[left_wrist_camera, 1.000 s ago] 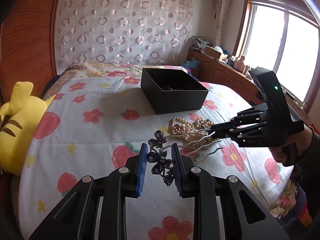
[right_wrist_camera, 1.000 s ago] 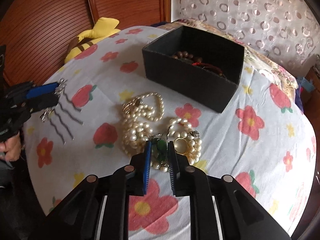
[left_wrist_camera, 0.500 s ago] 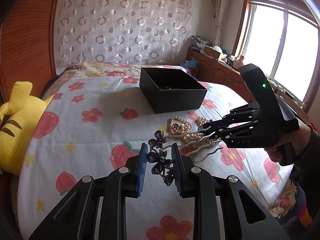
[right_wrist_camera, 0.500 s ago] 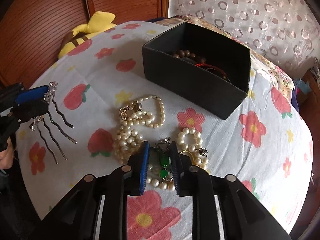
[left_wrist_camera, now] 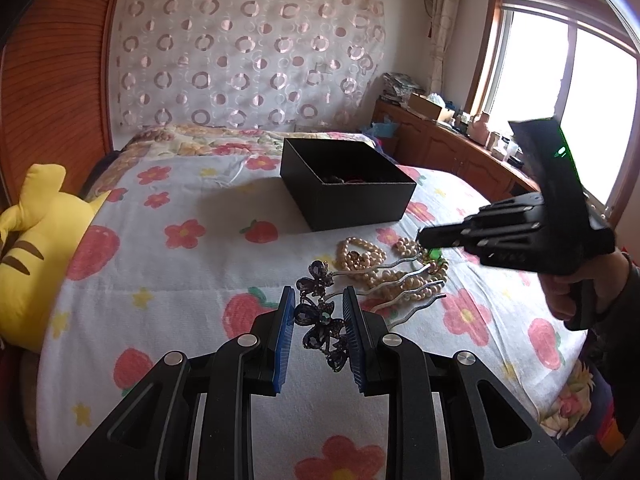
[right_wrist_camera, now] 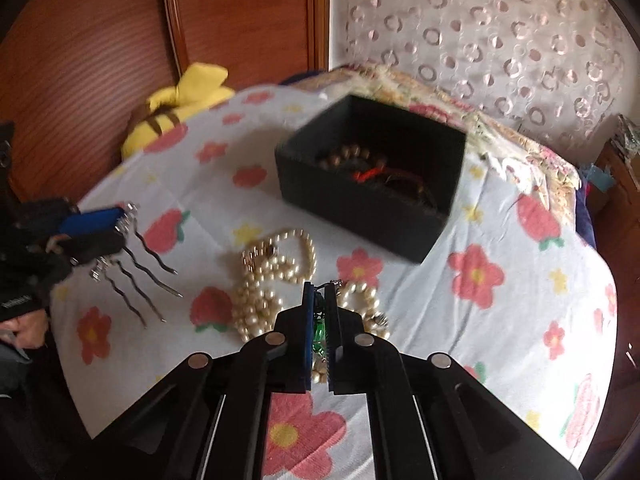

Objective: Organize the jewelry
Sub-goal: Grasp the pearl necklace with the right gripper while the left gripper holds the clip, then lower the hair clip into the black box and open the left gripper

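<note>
My left gripper [left_wrist_camera: 319, 312] is shut on a dark jewelled hair comb [left_wrist_camera: 320, 320]; its wavy silver prongs [left_wrist_camera: 404, 284] point right, above the bed. It also shows in the right wrist view [right_wrist_camera: 132, 264] at the left. My right gripper [right_wrist_camera: 319, 312] is shut on a green-bead piece [right_wrist_camera: 319, 330] and holds it just above the pearl necklaces [right_wrist_camera: 272, 280]. In the left wrist view the right gripper [left_wrist_camera: 428, 240] hovers over the pearls [left_wrist_camera: 360, 256]. An open black box [right_wrist_camera: 372, 188] with bead bracelets stands behind.
A floral bedsheet [left_wrist_camera: 180, 280] covers the bed. A yellow plush toy [left_wrist_camera: 28, 232] lies at the left edge, against a wooden headboard [right_wrist_camera: 100, 60]. A wooden cabinet [left_wrist_camera: 452, 148] and a window stand at the far right.
My right gripper has closed on the green-bead piece and lifted it off the pearls, rising and tilting toward the box. My left gripper still holds the hair comb in place.
</note>
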### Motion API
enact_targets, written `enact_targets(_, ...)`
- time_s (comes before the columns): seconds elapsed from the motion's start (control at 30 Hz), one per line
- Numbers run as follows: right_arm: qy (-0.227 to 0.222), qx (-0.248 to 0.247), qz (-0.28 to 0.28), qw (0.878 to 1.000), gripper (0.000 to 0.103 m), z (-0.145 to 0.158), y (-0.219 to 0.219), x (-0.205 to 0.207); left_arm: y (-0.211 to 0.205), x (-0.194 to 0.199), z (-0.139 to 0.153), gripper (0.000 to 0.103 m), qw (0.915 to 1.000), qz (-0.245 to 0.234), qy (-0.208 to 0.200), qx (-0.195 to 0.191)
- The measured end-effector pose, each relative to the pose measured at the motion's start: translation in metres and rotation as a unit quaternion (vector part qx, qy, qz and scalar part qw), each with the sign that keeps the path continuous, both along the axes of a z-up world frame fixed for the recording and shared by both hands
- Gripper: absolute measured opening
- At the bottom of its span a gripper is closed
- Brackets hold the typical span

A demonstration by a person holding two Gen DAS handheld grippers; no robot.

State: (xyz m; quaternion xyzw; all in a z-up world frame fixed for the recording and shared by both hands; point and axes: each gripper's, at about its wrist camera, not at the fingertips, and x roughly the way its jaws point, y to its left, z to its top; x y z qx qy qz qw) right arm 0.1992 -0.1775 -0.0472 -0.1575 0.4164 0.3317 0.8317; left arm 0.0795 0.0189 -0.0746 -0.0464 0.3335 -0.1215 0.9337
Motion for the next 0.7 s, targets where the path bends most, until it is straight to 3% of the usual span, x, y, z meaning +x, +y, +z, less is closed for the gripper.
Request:
enact_targets(0.4,-0.056,0.041,-0.008,0.998,0.006,0.064,-0.010,0.005,-0.006,0.018,0.025,0.023,0.9998,-0.003,-0.019,0.004)
enact_targets(0.7,-0.074,0.037,-0.028,0.996,0.006,0.077,0.004,0.048,-0.009,0.048,0.043,0.023,0.9994,0.003,-0.033,0.013)
